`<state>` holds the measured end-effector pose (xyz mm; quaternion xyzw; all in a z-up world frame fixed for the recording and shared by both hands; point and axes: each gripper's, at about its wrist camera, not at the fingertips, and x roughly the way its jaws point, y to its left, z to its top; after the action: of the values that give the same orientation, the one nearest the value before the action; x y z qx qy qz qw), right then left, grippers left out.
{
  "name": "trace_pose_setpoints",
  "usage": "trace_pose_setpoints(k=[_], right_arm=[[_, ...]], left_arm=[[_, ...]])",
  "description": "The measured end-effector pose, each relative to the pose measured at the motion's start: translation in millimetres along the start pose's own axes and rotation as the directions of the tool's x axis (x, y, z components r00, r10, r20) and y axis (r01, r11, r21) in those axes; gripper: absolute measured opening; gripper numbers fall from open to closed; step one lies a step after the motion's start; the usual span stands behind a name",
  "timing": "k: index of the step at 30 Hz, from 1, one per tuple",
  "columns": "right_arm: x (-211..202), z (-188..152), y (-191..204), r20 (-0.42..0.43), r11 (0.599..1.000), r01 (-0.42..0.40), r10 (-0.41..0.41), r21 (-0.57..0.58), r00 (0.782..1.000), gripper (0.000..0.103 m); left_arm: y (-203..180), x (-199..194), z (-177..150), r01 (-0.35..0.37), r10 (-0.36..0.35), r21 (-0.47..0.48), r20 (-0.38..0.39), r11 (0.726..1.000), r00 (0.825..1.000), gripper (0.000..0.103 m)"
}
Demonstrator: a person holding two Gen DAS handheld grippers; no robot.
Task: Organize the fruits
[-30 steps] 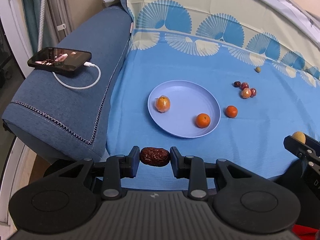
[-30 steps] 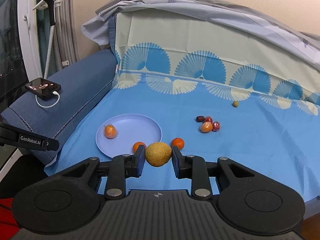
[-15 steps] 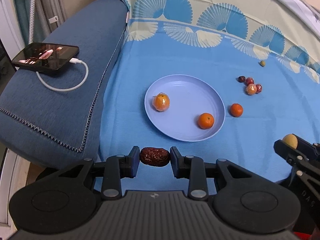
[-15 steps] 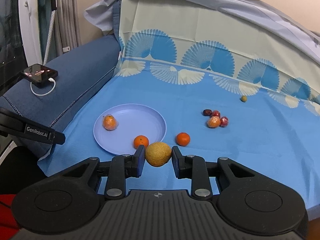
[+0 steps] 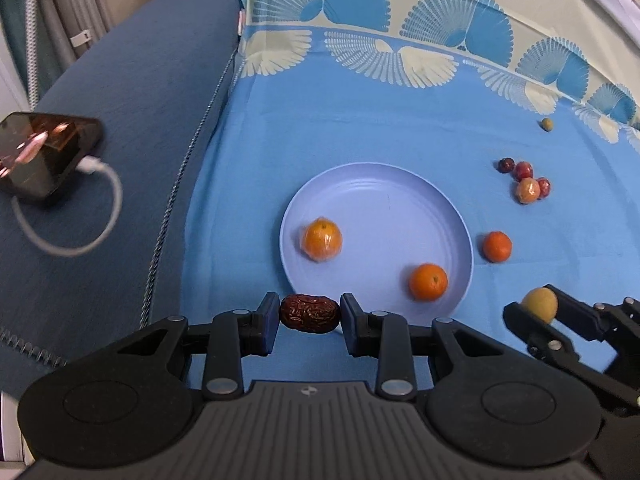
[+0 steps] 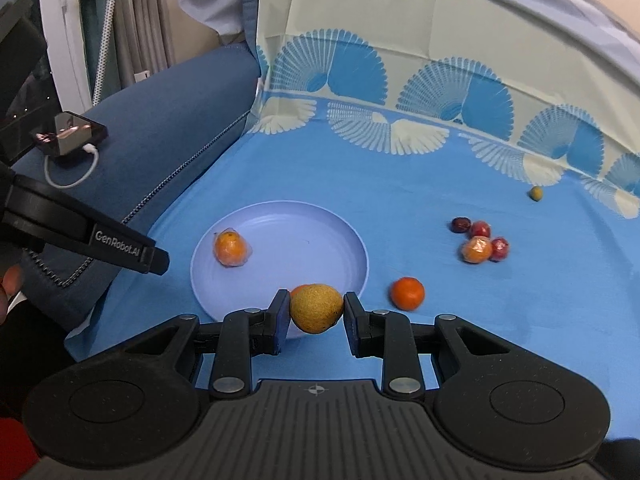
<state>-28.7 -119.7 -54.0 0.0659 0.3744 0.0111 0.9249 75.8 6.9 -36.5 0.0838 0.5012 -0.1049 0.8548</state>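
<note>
In our left gripper (image 5: 310, 315) we hold a wrinkled dark-red dried date (image 5: 309, 313), pinched end to end between the jaws just over the near rim of the round pale-blue plastic plate (image 5: 384, 204). Our right gripper (image 6: 316, 312) is clamped on a rough yellowish-brown round fruit (image 6: 316, 307), which blocks most of the bare orange (image 5: 428, 281) lying on the plate near its front edge; only the left view shows that orange whole. The plate also carries a plastic-wrapped orange (image 5: 322, 239). On the blue cloth (image 5: 360, 120), a loose orange (image 6: 407, 293) lies just beside the plate, and a cluster of small red fruits (image 6: 480, 238) sits further off. A black phone (image 5: 40, 152) with a white cable rests on the blue armrest.
</note>
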Motion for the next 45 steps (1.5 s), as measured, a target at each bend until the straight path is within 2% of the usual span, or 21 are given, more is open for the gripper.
trace_pose_setpoints(k=[10,14,15,16,17,18,19,22,28,31,37,45], right_arm=[[64,14,0,-0.059,0.999,-0.024,0.021,-0.044,0.998,0.030],[91,19,0,-0.073,0.997,-0.022,0.016,-0.070,0.997,0.030],[97,21,1,-0.077,0.996,-0.025,0.019,-0.081,0.997,0.030],[103,23,1,-0.080,0.995,-0.033,0.026,-0.092,0.996,0.037],[107,25,2,-0.084,0.994,-0.041,0.032,-0.099,0.996,0.046],[109,27,2,-0.086,0.994,-0.041,0.032,-0.103,0.996,0.065],[108,28,2,-0.081,0.994,-0.032,0.024,-0.101,0.996,0.078],[96,27,-2,-0.067,0.997,-0.019,0.013,-0.081,0.998,0.092],[55,-5,-7,-0.168,0.999,-0.050,0.046,-0.020,0.985,0.097],[31,-19,-4,-0.189,0.998,-0.058,0.055,-0.011,0.980,0.099],[-20,-23,12,-0.087,0.998,-0.022,0.016,-0.066,0.996,0.102],[-67,-30,13,0.020,0.997,0.015,-0.014,-0.077,1.000,0.102]], left_arm=[[-11,58,31,-0.016,0.018,0.035,-0.058,0.999,0.998,0.036],[-16,70,41,-0.012,0.013,0.060,-0.020,0.998,1.000,0.039],[-17,70,44,-0.005,0.005,0.067,0.000,0.998,1.000,0.049],[-18,69,47,-0.006,0.005,0.072,0.017,0.997,1.000,0.084],[-19,66,49,-0.019,0.016,0.070,0.039,0.997,0.999,0.102],[-18,60,48,-0.036,0.030,0.063,0.089,0.997,0.996,0.103],[-18,54,46,-0.037,0.028,0.071,0.118,0.997,0.993,0.102],[-18,44,38,-0.042,0.032,0.099,0.099,0.994,0.995,0.103],[-8,9,-6,-0.064,0.058,0.085,0.072,0.994,0.996,0.103],[-2,-9,-28,-0.073,0.069,0.067,0.054,0.995,0.996,0.103],[4,-44,-59,-0.109,0.105,0.043,0.085,0.993,0.991,0.103],[-4,-84,-80,-0.123,0.117,0.025,0.152,0.992,0.981,0.103]])
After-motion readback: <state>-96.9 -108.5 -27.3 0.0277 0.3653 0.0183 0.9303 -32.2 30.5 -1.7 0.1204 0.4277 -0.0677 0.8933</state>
